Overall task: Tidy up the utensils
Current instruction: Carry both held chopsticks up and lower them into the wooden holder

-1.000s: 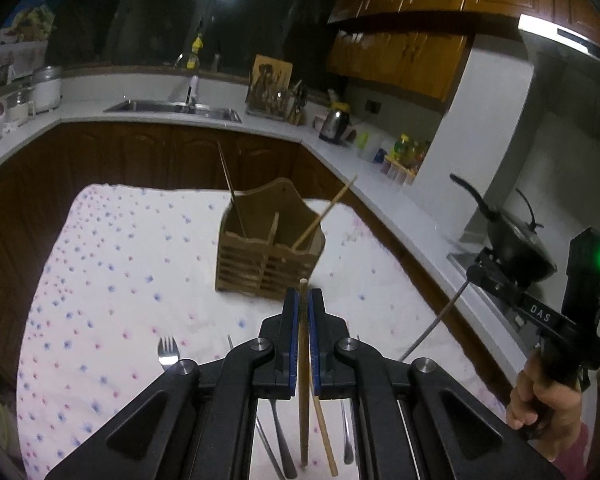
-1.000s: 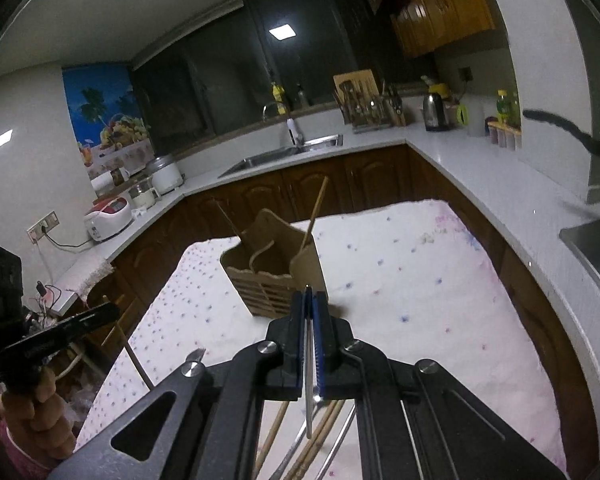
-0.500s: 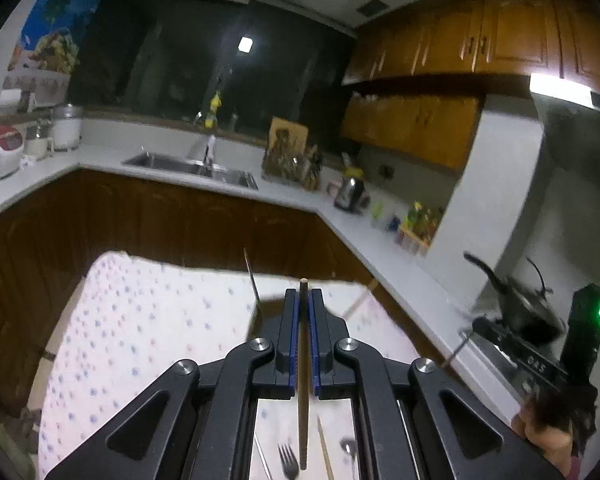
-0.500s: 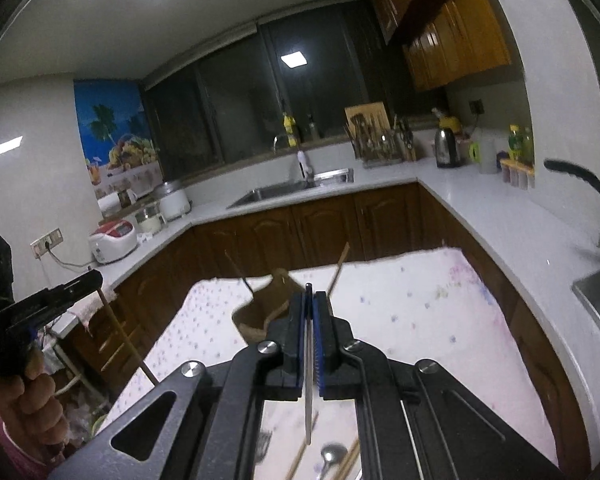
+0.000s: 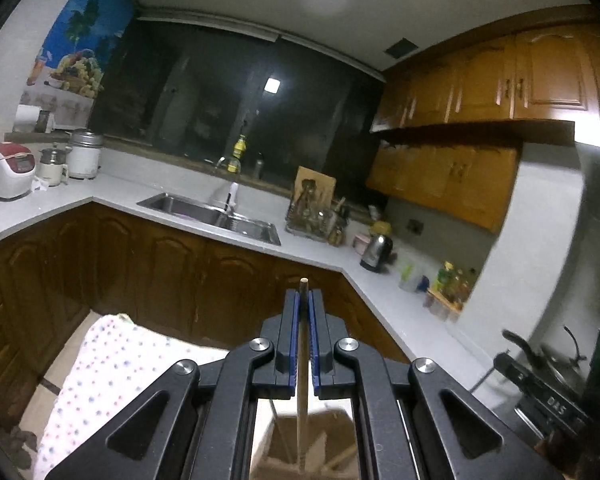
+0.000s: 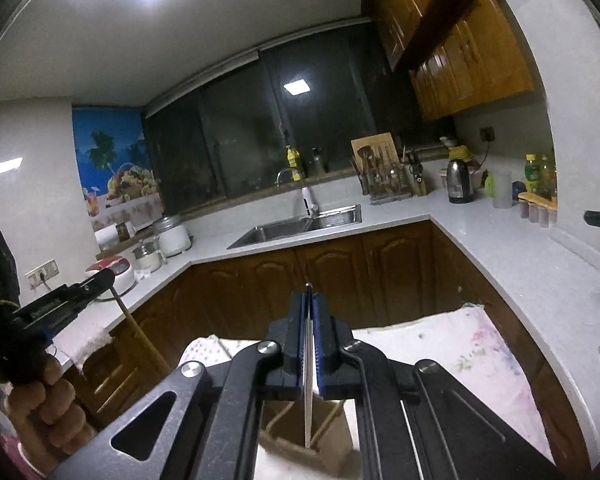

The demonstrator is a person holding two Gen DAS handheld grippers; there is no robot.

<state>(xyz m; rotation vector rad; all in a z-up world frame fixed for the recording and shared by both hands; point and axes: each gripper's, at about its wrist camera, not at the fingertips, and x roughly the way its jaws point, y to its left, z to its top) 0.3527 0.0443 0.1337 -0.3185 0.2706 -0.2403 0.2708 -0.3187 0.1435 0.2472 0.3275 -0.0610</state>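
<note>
My left gripper [image 5: 304, 300] is shut on a wooden chopstick [image 5: 300, 400] that hangs straight down between the blue pads. Its lower end sits over the wooden utensil holder [image 5: 312, 444] at the bottom of the left wrist view. My right gripper [image 6: 309, 304] is shut on a thin metal utensil [image 6: 307, 412], seen edge-on, so its kind is unclear. It hangs over the same holder [image 6: 300, 440], which has other sticks in it. In the right wrist view, the left gripper [image 6: 106, 280] shows at the left with its chopstick [image 6: 140, 332] slanting down. A hand [image 6: 48, 400] grips its handle.
The holder stands on a table with a dotted cloth [image 5: 100, 364] [image 6: 460, 352]. An L-shaped white counter [image 5: 380, 292] runs behind, with a sink [image 5: 212, 216], dish rack [image 5: 312, 216], kettle [image 5: 376, 252], rice cooker [image 5: 8, 176] and a pan [image 5: 556, 360] at the right.
Both grippers have risen and tipped upward with their utensils still held. The loose cutlery on the cloth has dropped out of view, and the holder now lies at the bottom of both views.
</note>
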